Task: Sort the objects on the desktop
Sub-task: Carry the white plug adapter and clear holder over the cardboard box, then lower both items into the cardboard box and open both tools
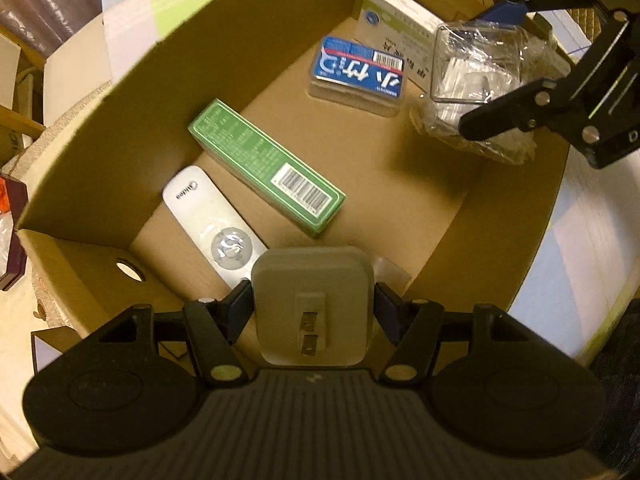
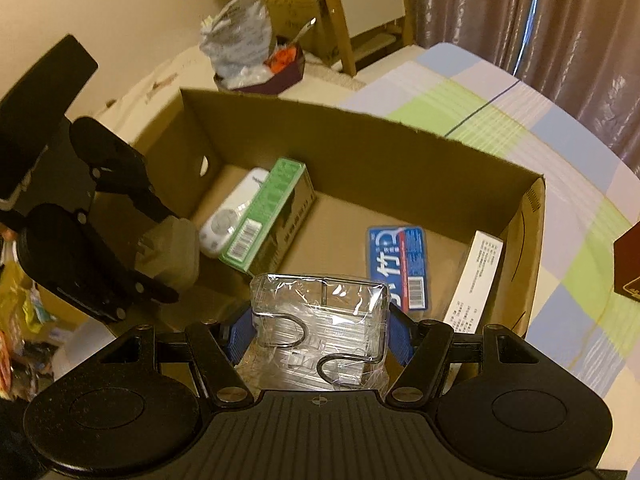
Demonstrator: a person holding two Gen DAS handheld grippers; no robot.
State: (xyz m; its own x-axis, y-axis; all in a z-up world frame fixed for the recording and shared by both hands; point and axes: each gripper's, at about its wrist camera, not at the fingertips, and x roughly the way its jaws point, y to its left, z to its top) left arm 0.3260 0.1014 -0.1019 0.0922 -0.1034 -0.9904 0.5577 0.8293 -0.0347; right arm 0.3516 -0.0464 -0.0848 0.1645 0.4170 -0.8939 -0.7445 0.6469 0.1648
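Presently, findings by view:

- Left wrist view: the left gripper (image 1: 314, 312) points down into an open cardboard box (image 1: 100, 152), its blue pads clamped on both sides of a grey plug adapter (image 1: 314, 304) with two flat metal prongs facing the camera.
- On the box floor lie a white remote (image 1: 208, 220) against the left wall, a green carton (image 1: 266, 166) just beside it, a blue-labelled clear case (image 1: 358, 74) farther in, and a white box (image 1: 394, 20) at the far corner.
- At upper right the right gripper (image 1: 486, 64) holds a plastic-wrapped clear package (image 1: 476, 76) above the box's right side.

- Right wrist view: the right gripper (image 2: 318, 334) grips the plastic-wrapped clear package (image 2: 320, 332) between its blue pads; wire hooks show inside the wrap.
- The left gripper (image 2: 160, 256) at left holds the grey plug adapter (image 2: 172, 252) over the box's near left corner.
- The cardboard box (image 2: 360, 152) stands on a checked cloth (image 2: 500, 128); inside are the white remote (image 2: 232, 216), green carton (image 2: 268, 212), blue-labelled clear case (image 2: 400, 264) and white box (image 2: 478, 276) against the right wall.
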